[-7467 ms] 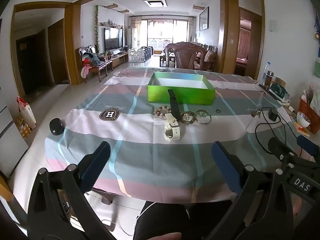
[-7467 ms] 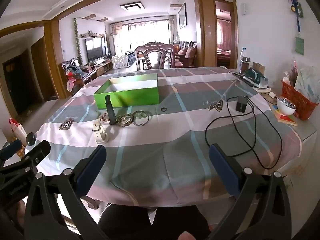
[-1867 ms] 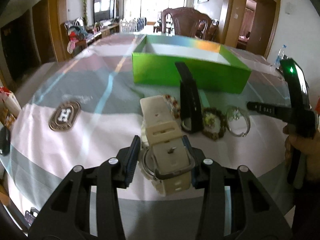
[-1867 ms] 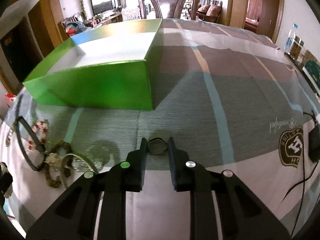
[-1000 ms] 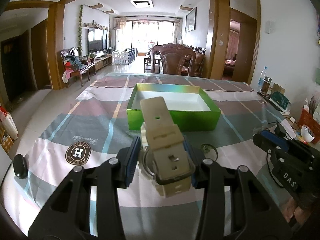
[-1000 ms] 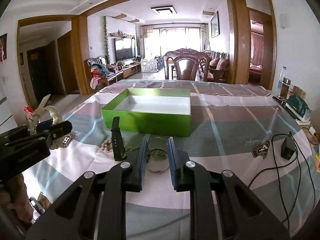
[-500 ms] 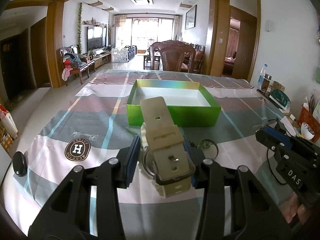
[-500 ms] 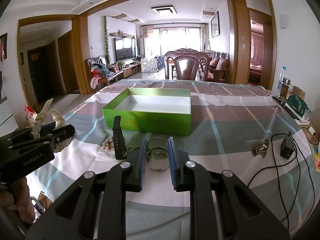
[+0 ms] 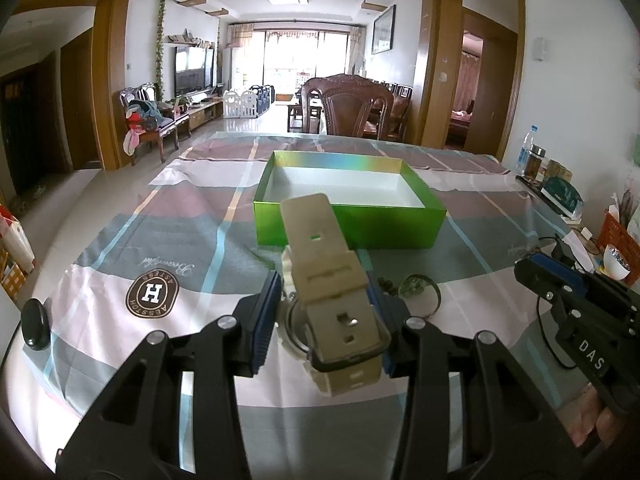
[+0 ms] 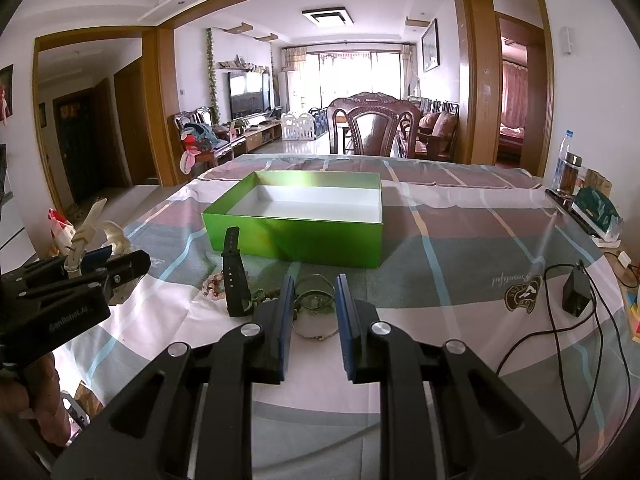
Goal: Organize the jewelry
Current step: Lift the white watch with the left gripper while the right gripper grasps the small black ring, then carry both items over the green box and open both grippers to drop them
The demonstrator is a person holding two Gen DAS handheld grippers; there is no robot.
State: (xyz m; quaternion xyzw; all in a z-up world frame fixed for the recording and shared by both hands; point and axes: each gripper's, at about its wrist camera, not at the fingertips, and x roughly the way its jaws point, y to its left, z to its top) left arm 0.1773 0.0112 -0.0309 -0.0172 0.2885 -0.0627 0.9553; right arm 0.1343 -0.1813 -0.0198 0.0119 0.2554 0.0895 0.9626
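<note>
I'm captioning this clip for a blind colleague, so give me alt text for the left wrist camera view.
The left gripper is clamped on a cream watch, held above a checked tablecloth. Straight ahead an open green box shows a bare white inside, with the right gripper at the right edge.

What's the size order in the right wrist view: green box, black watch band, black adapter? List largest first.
1. green box, clearly largest.
2-3. black watch band and black adapter: too close to rank; the band looks longer, the adapter squatter.
</note>
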